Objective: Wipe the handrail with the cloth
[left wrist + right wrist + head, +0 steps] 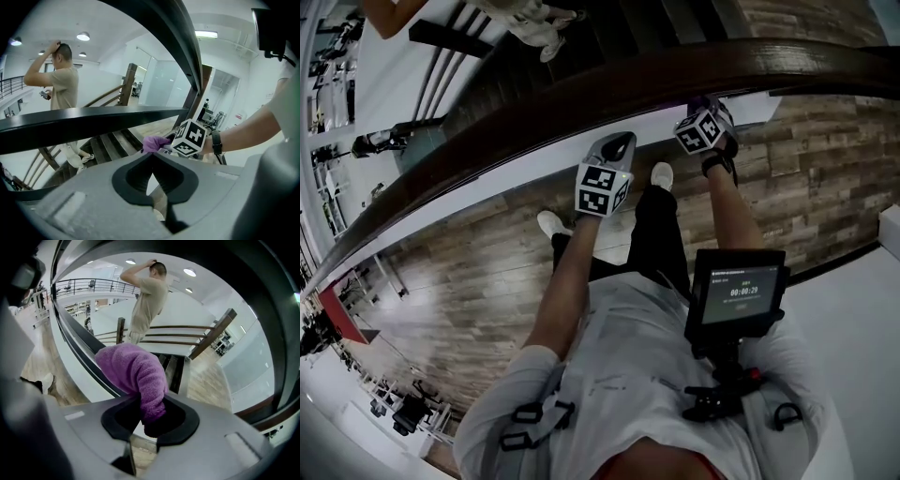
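Fluffy purple cloth (136, 373) up at the dark, curved wooden handrail (581, 94), pinched in the right gripper (149, 420).

Right jaws clamped tight on the cloth's lower end, with its upper bulk bunched towards the rail's near side (actual contact hard to confirm from any view). Left gripper (152, 178) empty, jaws pressed together, held just short of the rail and beside the right one. From the head view, cloth almost wholly hidden behind the right gripper's marker cube (703, 131). Beyond the rail, on the dark stairs (105, 145), a person in a beige shirt (61, 89), cut off to an arm and legs in the head view.
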A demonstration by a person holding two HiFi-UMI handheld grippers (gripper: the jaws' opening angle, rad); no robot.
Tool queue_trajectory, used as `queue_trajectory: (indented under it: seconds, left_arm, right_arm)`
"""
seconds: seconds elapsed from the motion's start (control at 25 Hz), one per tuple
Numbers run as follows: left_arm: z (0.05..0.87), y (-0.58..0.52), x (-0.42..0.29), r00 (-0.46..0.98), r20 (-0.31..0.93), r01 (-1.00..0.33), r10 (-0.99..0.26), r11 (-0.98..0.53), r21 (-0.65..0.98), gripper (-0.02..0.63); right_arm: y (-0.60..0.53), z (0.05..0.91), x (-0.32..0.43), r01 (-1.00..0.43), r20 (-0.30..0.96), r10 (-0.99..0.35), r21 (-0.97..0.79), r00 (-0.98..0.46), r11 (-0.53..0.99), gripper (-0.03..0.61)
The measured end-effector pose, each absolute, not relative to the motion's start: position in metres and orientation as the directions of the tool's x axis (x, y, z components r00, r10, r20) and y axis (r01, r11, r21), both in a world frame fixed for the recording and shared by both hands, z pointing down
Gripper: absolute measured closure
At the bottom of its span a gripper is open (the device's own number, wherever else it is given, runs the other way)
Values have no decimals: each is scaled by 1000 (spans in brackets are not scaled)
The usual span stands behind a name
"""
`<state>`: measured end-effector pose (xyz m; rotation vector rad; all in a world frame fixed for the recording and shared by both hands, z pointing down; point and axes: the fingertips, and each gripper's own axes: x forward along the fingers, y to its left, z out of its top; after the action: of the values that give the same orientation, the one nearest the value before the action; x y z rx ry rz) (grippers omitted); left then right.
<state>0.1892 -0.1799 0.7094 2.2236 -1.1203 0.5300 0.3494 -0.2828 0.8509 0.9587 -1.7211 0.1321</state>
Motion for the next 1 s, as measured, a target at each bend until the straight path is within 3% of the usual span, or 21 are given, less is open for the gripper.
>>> queue_trajectory:
  seconds: [0.2, 0.36, 0.6, 1.0]
  left_arm:
    - [716, -200, 241, 581, 583, -797, -568, -540, 269, 614]
    - [720, -221, 298, 619, 557, -763, -553, -591, 261, 614]
    - [714, -234, 332, 661, 531, -727, -529, -627, 280, 614]
    - [708, -235, 357, 702, 518, -686, -490, -662, 303, 614]
  right_arm:
    - [-307, 854, 437, -741, 856, -517, 352, 7, 572, 495]
    - [-325, 851, 495, -736, 843, -536, 390, 44, 553, 497]
    - [-327, 841, 502, -687, 817, -573, 450, 60, 570, 497]
    - [-344, 833, 549, -763, 806, -569, 469, 164, 444, 497]
